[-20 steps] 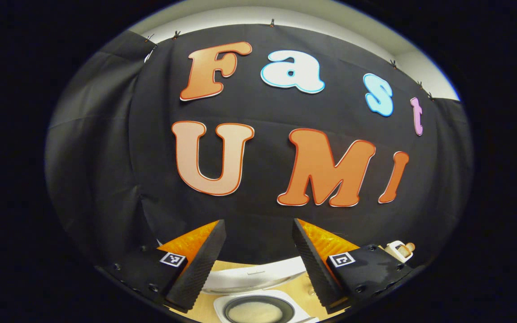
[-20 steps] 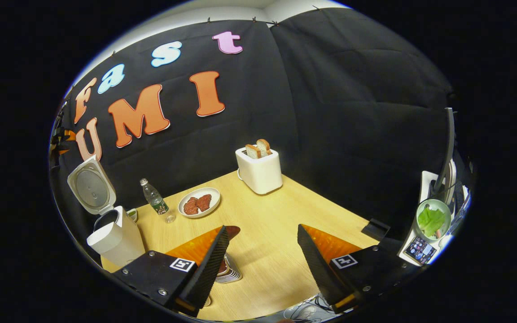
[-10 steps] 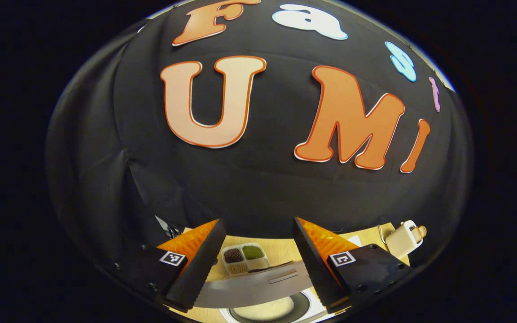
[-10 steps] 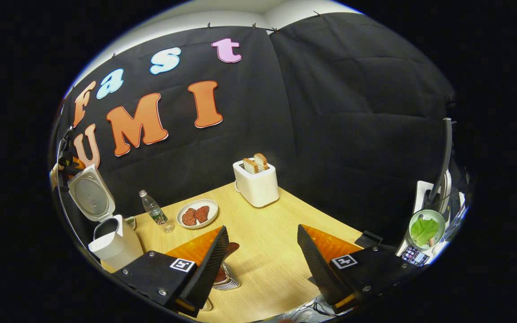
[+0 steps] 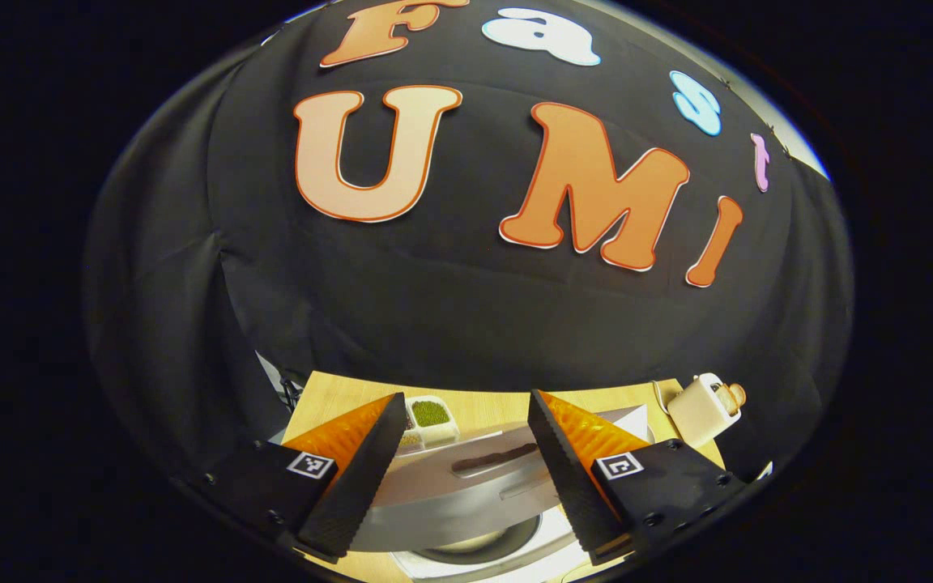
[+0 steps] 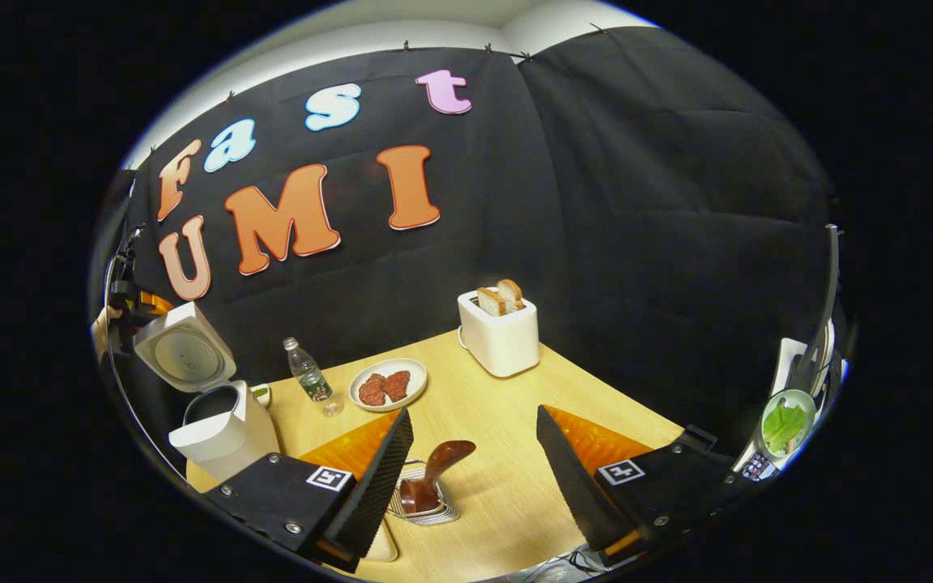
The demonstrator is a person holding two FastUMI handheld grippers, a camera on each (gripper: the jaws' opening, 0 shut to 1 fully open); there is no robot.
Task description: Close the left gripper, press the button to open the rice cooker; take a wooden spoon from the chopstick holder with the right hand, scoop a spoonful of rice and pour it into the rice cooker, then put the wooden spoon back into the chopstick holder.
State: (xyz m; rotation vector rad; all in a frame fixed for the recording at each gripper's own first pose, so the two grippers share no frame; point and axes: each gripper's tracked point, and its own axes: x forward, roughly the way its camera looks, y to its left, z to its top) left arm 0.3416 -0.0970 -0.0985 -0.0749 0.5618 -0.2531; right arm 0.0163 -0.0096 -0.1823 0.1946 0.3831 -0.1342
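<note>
Right gripper [image 6: 470,453] hovers over counter [image 6: 507,413], fingers wide apart, empty; wooden spoon [image 6: 434,474] stands in chopstick holder [image 6: 426,506] below. Left gripper [image 5: 462,453] spread, above open rice cooker [image 6: 219,421].

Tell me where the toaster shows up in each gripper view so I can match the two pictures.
Left gripper view: the toaster sits low on the right, at the far edge of the table.
Right gripper view: it stands near the centre, at the back of the table, with bread in its slots.
Shared landmark: the rice cooker, bottom centre and far left with its lid up.
</note>
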